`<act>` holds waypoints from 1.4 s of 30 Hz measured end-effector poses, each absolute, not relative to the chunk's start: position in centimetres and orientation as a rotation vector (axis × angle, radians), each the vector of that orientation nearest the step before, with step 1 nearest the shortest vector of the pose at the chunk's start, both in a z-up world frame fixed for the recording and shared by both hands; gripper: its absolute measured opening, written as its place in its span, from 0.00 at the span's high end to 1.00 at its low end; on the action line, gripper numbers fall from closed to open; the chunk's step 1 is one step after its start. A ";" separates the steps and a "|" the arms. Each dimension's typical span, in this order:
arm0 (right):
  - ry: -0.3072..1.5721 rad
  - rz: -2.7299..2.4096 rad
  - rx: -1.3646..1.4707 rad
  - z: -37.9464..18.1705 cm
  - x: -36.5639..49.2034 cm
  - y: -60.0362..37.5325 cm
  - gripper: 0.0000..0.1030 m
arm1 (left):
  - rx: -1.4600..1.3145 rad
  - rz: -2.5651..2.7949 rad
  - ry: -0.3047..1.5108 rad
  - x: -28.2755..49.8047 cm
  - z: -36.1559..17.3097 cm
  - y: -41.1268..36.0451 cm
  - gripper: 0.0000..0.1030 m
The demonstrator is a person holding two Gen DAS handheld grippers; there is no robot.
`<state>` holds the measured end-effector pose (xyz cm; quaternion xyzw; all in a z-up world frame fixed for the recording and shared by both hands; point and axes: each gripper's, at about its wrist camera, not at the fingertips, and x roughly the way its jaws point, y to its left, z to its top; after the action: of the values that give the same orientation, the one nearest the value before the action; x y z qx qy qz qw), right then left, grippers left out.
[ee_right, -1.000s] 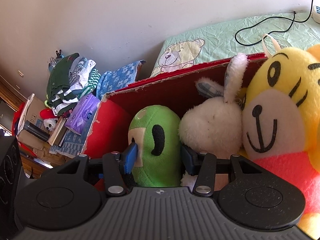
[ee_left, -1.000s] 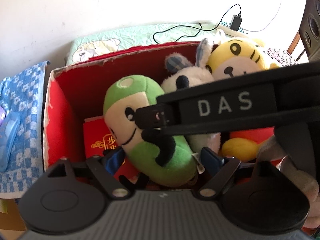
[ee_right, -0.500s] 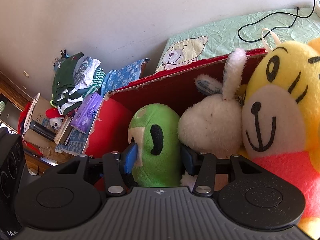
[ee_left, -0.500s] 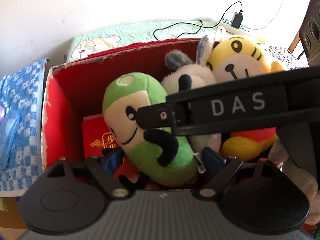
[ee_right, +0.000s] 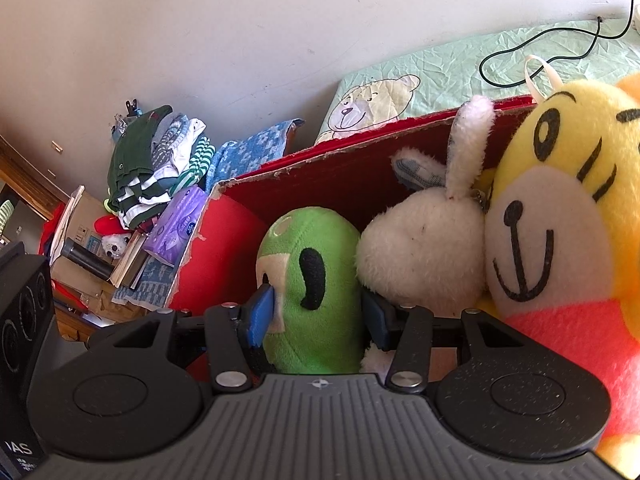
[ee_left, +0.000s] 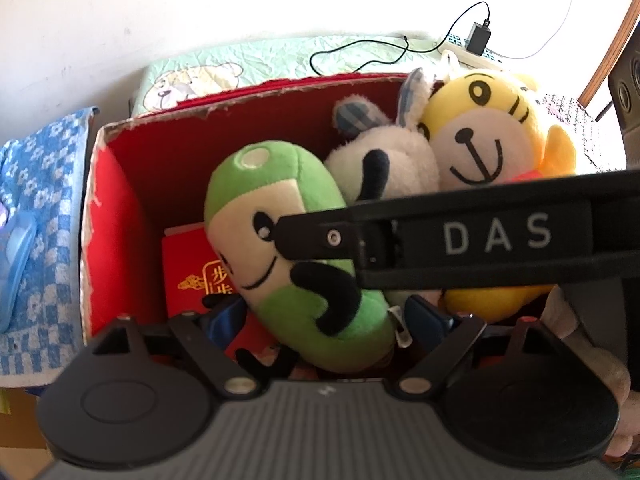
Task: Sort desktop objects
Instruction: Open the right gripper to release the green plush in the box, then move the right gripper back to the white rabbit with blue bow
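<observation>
A green plush toy (ee_left: 288, 248) lies slanted in the red cardboard box (ee_left: 120, 240), next to a white rabbit plush (ee_left: 396, 168) and a yellow tiger plush (ee_left: 480, 132). My right gripper (ee_right: 318, 314) is shut on the green plush toy (ee_right: 316, 272), with its blue pads pressing both sides of the head. In the left wrist view one of its black fingers (ee_left: 320, 236) crosses the toy's face. My left gripper (ee_left: 326, 314) is open. Its pads stand either side of the toy's lower body with small gaps. A red booklet (ee_left: 192, 272) lies under the toy.
A blue checked towel (ee_left: 36, 200) lies left of the box. Behind it is a green bear-print cloth (ee_left: 240, 64) with a black cable and charger (ee_left: 478, 36). The right wrist view shows folded clothes (ee_right: 152, 168), a purple tissue pack (ee_right: 172, 228) and a black speaker (ee_right: 20, 312) at left.
My left gripper's jaws have widened a little around the green toy's lower body. The right gripper keeps its grip on the head, and both hands have stayed in place.
</observation>
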<state>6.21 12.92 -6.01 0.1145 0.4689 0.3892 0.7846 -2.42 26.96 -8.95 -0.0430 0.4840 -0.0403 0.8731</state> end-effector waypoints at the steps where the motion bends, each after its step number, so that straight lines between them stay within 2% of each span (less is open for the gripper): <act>1: 1.013 0.840 0.251 -6.0 6.2 12.9 0.50 | -0.092 -0.084 1.011 -2.5 -8.9 27.0 0.15; 4: 1.014 0.845 0.249 -5.9 5.9 13.0 0.49 | -0.097 -0.074 1.002 -2.5 -8.6 27.1 0.16; 8: 1.004 0.848 0.237 -5.6 5.9 13.0 0.48 | -0.115 -0.067 0.994 -2.7 -8.2 27.6 0.24; 17: 0.984 0.849 0.290 -5.0 5.5 11.8 0.48 | -0.134 -0.070 0.991 -2.5 -8.2 28.1 0.27; 24: 0.951 0.836 0.307 -4.4 5.0 10.5 0.45 | -0.112 -0.053 0.997 -2.5 -8.1 27.5 0.27; 42: 0.916 0.783 0.284 -4.9 4.0 9.5 0.46 | -0.065 -0.005 1.006 -2.5 -8.2 26.5 0.26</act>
<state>4.02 9.46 -4.88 0.1332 0.4293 0.3671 0.8144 -2.47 26.46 -8.19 -0.0312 0.4820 -0.0024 0.8756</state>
